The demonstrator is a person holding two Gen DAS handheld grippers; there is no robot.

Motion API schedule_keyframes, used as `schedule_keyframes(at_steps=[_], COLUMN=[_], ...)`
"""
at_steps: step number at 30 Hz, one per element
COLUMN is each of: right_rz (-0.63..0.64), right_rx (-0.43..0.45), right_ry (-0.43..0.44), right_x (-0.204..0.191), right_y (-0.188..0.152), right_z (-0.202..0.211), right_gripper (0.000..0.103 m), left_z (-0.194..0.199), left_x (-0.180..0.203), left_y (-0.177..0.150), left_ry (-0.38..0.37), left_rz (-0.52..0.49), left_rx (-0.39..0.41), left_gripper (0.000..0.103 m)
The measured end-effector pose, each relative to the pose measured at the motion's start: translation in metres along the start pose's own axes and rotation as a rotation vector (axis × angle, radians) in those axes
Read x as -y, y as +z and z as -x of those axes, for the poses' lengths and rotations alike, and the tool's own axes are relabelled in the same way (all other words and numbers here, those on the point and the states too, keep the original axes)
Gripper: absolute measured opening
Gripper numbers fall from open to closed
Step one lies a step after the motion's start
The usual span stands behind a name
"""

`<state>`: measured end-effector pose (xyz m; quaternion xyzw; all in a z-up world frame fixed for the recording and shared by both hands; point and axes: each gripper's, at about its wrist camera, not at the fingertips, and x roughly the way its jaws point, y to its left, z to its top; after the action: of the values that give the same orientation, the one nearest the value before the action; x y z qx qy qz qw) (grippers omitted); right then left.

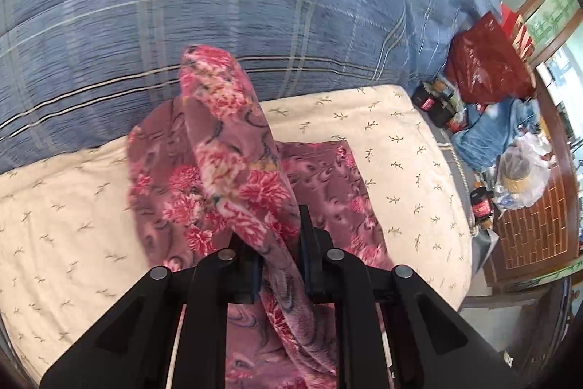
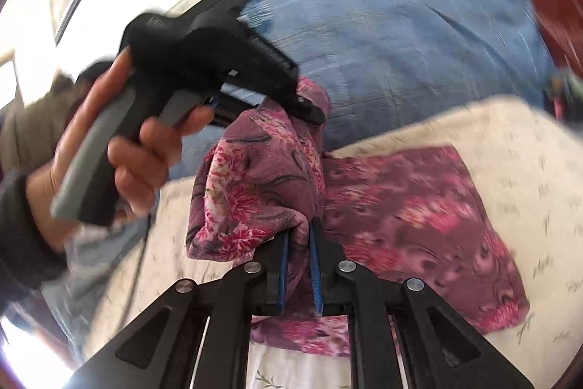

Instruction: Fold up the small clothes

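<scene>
Both claws are gripping the flowered pink cloth and holding part of it up over the cream sheet of the bed. The left claw is clamped on one fold, and the right claw is clamped on another. The rest of the cloth is lying flat on the sheet, in front of the blue plaid blanket.

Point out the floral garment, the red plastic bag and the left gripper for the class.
floral garment [image 1: 233,170]: left wrist view, lifted fold.
red plastic bag [image 1: 488,64]: left wrist view, its crinkled side.
left gripper [image 2: 309,110]: right wrist view, fingertips gripping the garment.
</scene>
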<state>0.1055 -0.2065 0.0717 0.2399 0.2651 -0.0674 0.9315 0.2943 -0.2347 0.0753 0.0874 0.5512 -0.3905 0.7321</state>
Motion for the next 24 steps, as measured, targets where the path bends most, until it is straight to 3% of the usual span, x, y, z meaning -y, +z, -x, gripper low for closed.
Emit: schedule_keyframes(at_steps=[5, 10, 13, 18, 22, 23, 24], right_rz=[-0.288, -0.387, -0.434, -0.538, -0.562, -0.547, -0.527], right_rx=[-0.037, -0.053, -0.077, -0.162, -0.202, -0.175, -0.147], right_ry=[0.072, 0.089, 0.084, 0.053, 0.058, 0.051, 0.04], right_x=[0.061, 0.089, 0.102, 0.128, 0.134, 0.133, 0.133], right_y=[-0.001, -0.006, -0.011, -0.021, -0.025, -0.023, -0.02], right_z=[0.0, 0.011, 0.012, 0.002, 0.007, 0.015, 0.021], right_gripper=[0.01, 0.01, 0.01, 0.015, 0.024, 0.026, 0.035], left_z=[-0.036, -0.069, -0.09, -0.1, -0.083, -0.076, -0.073], left_x=[0.037, 0.066, 0.077, 0.083, 0.082, 0.081, 0.079], left_y=[0.009, 0.01, 0.008, 0.007, 0.015, 0.019, 0.021], left_ry=[0.026, 0.049, 0.104, 0.14, 0.111, 0.098, 0.097], left_rz=[-0.021, -0.049, -0.069, -0.065, -0.062, -0.062, -0.062], left_rx=[-0.047, -0.095, -0.124, -0.145, -0.146, -0.142, -0.141], left_gripper=[0.013, 0.013, 0.013, 0.03, 0.033, 0.04, 0.051])
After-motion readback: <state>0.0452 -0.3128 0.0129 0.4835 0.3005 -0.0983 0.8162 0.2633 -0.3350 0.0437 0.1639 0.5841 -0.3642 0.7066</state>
